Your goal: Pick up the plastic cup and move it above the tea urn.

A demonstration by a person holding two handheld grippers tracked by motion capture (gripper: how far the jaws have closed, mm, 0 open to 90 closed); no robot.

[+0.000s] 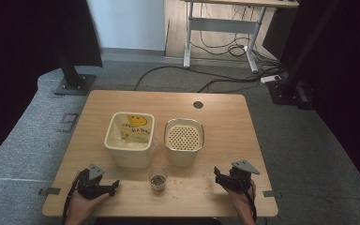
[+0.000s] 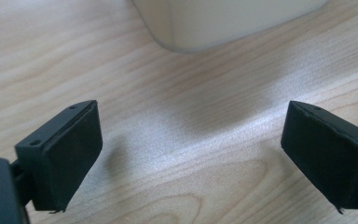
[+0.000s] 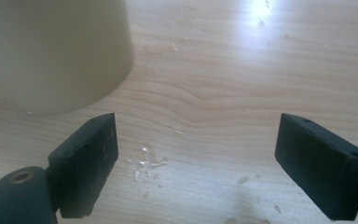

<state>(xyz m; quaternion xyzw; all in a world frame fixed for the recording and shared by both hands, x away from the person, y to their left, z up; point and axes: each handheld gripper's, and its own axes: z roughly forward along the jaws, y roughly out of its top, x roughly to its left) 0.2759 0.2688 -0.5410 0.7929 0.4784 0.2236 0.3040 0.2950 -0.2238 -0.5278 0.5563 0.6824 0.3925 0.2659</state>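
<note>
A cream square tub (image 1: 129, 138) with a yellow-printed bag inside stands left of centre on the wooden table (image 1: 225, 122). Beside it on the right is a cream container with a perforated insert (image 1: 183, 140). In front of the two, a small clear glass (image 1: 158, 178) holds something dark. My left gripper (image 1: 115, 186) rests near the front left edge, open, nothing between its jaws; the tub's corner (image 2: 223, 23) lies ahead of it. My right gripper (image 1: 217, 176) rests at the front right, open, with the perforated container's wall (image 3: 51, 51) ahead to its left.
Water droplets (image 3: 147, 163) and small crumbs lie on the wood between the right jaws. A round cable hole (image 1: 198, 104) sits at the table's far edge. Beyond the table are a desk frame (image 1: 220, 28), floor cables and black stands.
</note>
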